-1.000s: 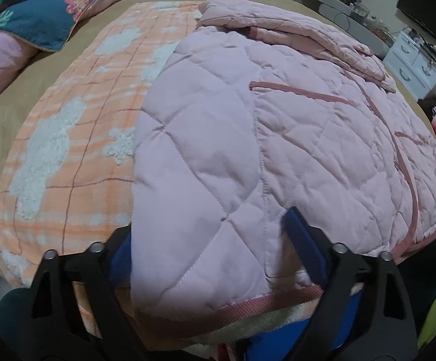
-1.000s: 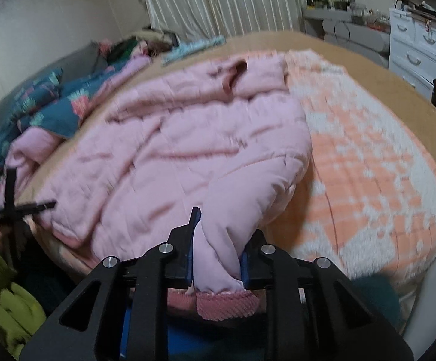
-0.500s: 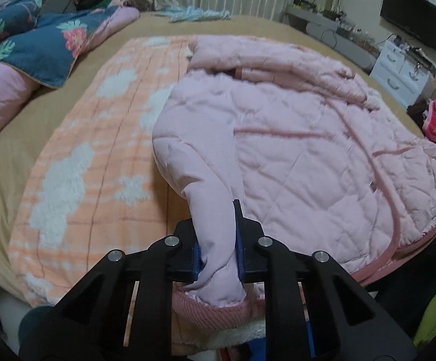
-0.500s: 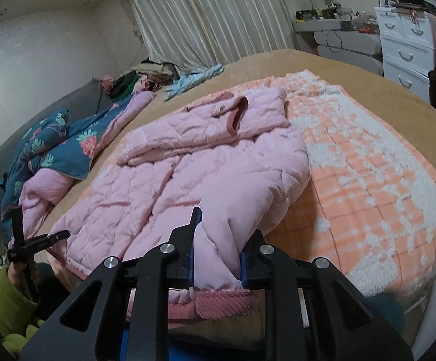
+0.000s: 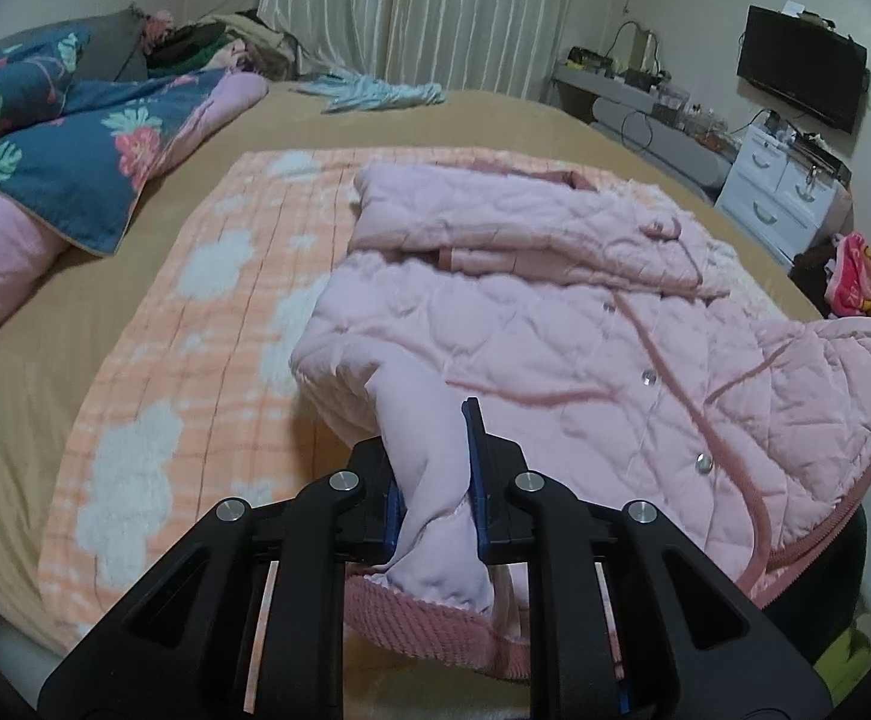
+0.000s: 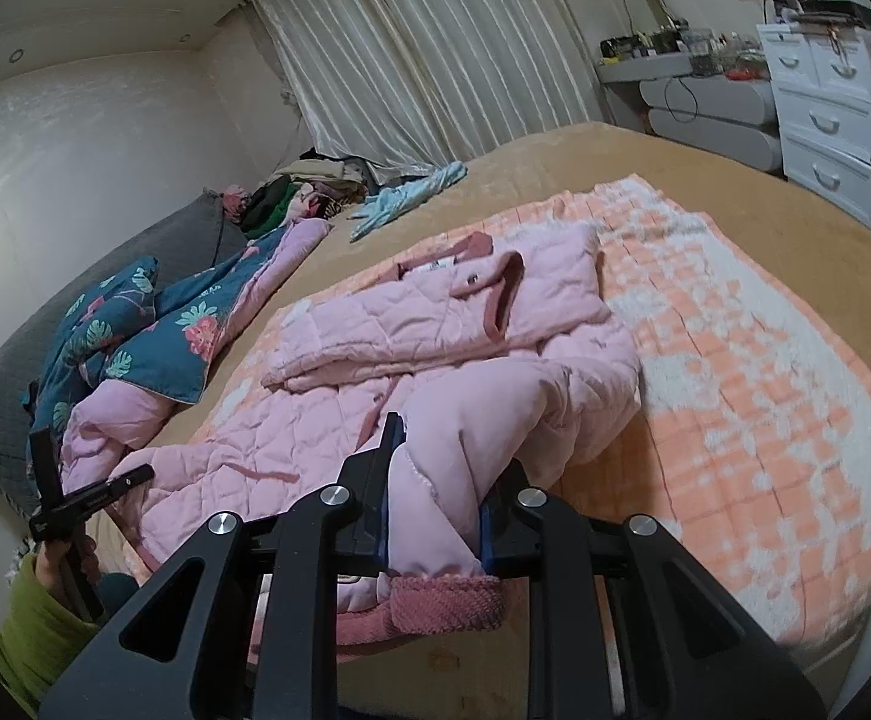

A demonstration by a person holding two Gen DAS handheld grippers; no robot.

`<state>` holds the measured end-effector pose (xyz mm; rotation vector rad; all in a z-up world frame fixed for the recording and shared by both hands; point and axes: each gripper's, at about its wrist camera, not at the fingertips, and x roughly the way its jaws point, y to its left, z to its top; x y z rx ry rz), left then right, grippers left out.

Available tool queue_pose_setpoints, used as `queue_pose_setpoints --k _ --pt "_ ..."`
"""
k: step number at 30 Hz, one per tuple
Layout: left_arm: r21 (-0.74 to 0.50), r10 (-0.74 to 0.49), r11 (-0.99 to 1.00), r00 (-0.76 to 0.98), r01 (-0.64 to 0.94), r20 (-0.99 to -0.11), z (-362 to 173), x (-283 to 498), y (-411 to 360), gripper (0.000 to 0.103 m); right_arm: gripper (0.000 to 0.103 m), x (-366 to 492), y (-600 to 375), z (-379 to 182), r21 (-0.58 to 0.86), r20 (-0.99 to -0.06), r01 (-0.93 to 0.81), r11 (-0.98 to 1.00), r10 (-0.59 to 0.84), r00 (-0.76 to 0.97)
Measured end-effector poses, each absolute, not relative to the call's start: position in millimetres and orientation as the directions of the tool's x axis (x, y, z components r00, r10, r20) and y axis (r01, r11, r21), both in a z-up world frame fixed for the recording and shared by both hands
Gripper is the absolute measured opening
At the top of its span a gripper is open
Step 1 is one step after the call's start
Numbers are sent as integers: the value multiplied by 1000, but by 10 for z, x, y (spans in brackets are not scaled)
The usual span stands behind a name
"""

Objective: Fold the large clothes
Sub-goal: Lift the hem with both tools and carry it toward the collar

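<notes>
the pink quilted jacket (image 5: 555, 324) lies across the middle of each frame on the orange-and-white blanket (image 5: 207, 324). at bottom centre, the left gripper (image 5: 435, 480) is clamped tight on a pinch of its fabric, and the right gripper (image 6: 435, 498) likewise pinches a fold above the ribbed hem (image 6: 441, 603).

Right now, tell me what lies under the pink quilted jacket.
An orange-and-white checked blanket lies under the pink quilted jacket, spread on the tan bed cover. The blanket's part beneath the jacket is covered and cannot be seen.
</notes>
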<state>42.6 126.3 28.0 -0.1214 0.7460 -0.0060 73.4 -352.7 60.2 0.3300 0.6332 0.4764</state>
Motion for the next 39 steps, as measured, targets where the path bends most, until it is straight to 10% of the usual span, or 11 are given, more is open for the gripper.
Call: queue_pose_setpoints --k 39 --pt "-154 -58 988 864 -23 -501 1485 1210 1352 10 18 1490 -3655 1512 437 -382 -306 846 482 788"
